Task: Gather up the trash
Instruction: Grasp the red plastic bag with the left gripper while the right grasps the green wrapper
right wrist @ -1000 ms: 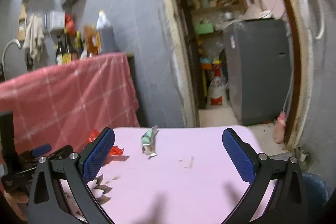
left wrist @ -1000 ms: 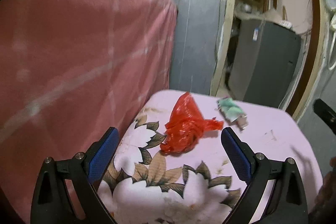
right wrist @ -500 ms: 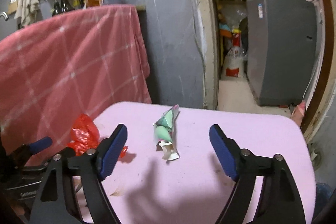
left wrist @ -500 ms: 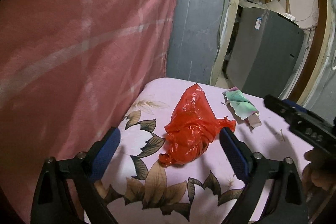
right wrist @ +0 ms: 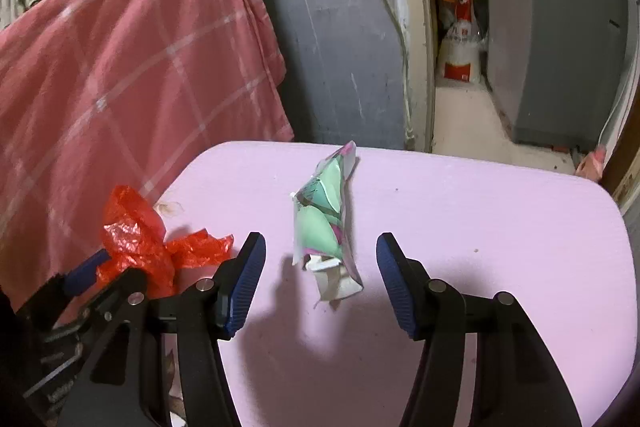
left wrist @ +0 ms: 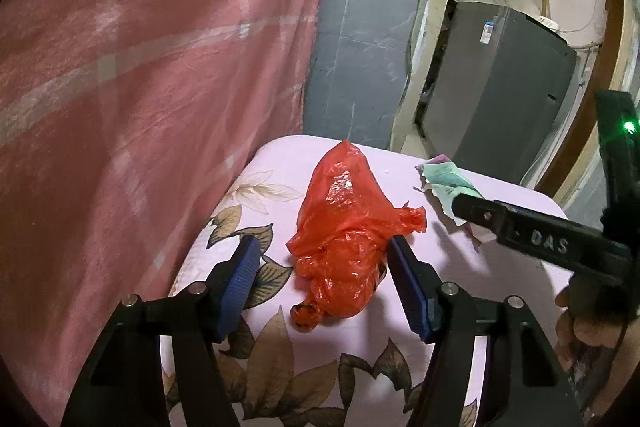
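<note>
A crumpled red plastic bag [left wrist: 344, 239] lies on the pink, leaf-patterned table cover [left wrist: 280, 347]. My left gripper [left wrist: 323, 251] straddles it with jaws closing; the right pad [left wrist: 404, 267] is at the bag's edge and the left pad stands apart from it. A green and white wrapper [right wrist: 324, 223] lies on the plain pink part of the cover [right wrist: 480, 227], between the closing jaws of my right gripper [right wrist: 320, 245], with a gap on each side. The wrapper [left wrist: 444, 183] also shows in the left wrist view, partly behind the right gripper's black finger [left wrist: 520, 231].
A pink checked cloth [left wrist: 140, 67] hangs over a counter close on the left. Behind the table stand a grey tiled wall [right wrist: 340, 27] and a doorway with a grey cabinet [right wrist: 560, 27] and a white sack [right wrist: 460, 55] on the floor. A hand [left wrist: 584, 323] holds the right gripper.
Both pairs of jaws have narrowed. The right gripper dropped and tilted down over the green wrapper and came into the left wrist view. The left gripper edged closer around the red bag.
</note>
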Demonstrator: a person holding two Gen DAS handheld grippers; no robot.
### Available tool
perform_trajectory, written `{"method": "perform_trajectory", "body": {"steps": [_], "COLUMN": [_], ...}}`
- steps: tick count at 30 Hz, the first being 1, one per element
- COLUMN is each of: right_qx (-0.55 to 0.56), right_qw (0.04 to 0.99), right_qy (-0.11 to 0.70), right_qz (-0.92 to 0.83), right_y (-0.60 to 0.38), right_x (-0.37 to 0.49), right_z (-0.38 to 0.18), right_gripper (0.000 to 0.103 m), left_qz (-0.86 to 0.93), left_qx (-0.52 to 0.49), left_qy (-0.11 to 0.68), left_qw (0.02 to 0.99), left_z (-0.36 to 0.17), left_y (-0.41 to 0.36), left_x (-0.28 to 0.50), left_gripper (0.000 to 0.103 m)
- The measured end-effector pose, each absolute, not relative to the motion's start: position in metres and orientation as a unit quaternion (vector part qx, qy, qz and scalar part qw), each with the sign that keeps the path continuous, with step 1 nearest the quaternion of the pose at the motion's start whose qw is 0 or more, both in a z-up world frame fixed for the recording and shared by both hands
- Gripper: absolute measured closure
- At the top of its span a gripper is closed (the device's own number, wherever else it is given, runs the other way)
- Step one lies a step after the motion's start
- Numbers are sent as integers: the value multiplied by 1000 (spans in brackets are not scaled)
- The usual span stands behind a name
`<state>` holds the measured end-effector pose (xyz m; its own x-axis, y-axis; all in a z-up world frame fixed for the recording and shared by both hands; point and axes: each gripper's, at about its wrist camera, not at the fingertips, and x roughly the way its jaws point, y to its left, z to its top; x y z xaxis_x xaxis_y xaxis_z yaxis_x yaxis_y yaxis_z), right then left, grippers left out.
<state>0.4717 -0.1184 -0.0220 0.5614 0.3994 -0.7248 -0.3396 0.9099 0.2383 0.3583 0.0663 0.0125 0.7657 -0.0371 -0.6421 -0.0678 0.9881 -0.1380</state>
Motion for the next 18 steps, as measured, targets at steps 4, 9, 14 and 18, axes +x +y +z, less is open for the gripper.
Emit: {"method": "perform_trajectory", "body": {"steps": [4, 9, 14, 18], "right_qx": [40, 48, 47, 43], "right_qw": [880, 874, 872, 872], "right_qy": [428, 437, 437, 434], "right_qz": [202, 206, 218, 221], "right_y": [-116, -116, -114, -114], "right_x": [482, 486, 485, 474], "right_z": [-25, -28, -29, -27], "right_gripper": [50, 67, 83, 85], "left_qz": [0, -7, -15, -18], "left_qx": [-88, -93, -105, -102], "left_qy": [345, 345, 343, 339], "left_qw": [934, 934, 933, 935], "left_z": [12, 14, 15, 17], "left_y": [70, 69, 71, 69], "left_x": [359, 362, 363, 361], "left_gripper": [52, 63, 74, 79]}}
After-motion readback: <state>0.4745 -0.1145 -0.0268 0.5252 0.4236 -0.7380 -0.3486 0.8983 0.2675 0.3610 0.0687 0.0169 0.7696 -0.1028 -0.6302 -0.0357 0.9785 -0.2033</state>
